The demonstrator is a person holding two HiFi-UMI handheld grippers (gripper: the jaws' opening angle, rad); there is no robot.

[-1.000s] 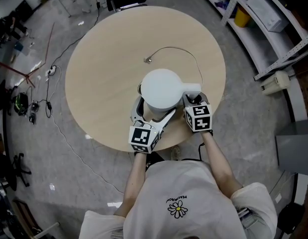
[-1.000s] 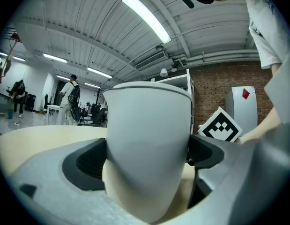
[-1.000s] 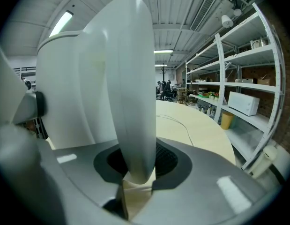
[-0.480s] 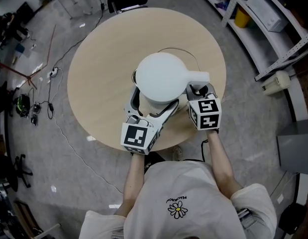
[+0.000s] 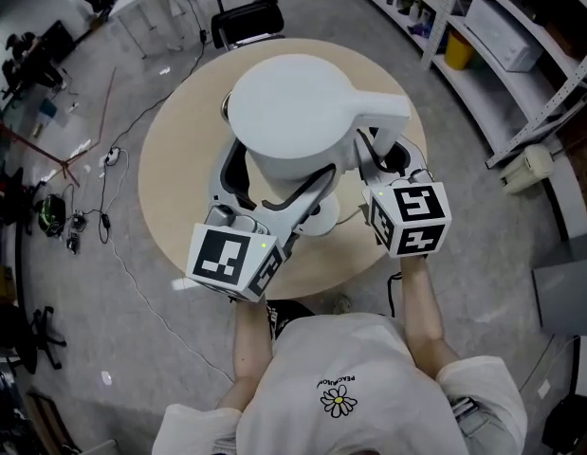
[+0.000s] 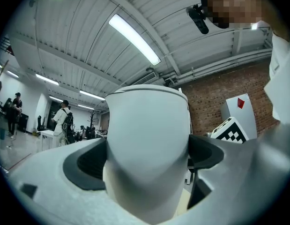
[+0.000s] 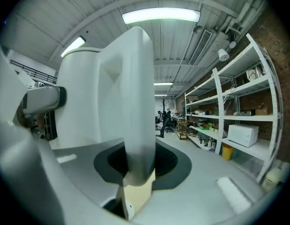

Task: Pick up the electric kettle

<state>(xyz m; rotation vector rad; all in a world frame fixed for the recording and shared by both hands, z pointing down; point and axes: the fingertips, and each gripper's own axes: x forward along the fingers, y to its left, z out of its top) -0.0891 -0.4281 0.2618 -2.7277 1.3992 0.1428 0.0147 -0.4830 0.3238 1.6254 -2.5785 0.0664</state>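
Observation:
The white electric kettle (image 5: 293,112) hangs well above the round wooden table (image 5: 179,159), held from both sides. My left gripper (image 5: 272,186) is shut on the kettle's body (image 6: 147,135), its dark pads (image 6: 84,165) pressed against either side. My right gripper (image 5: 376,157) is shut on the kettle's handle (image 7: 137,102), which stands upright between its jaws, with the body (image 7: 79,97) to its left. Below the kettle a white round base (image 5: 320,220) lies on the table. The kettle hides both grippers' fingertips in the head view.
A black chair (image 5: 247,17) stands beyond the table. Metal shelves (image 5: 506,36) with boxes and a yellow container (image 5: 456,53) run along the right. Cables (image 5: 108,164) trail over the floor at left. People stand far off in the room.
Both grippers have risen together with the kettle in them. It has come off its base and the table and now looms much nearer the head camera.

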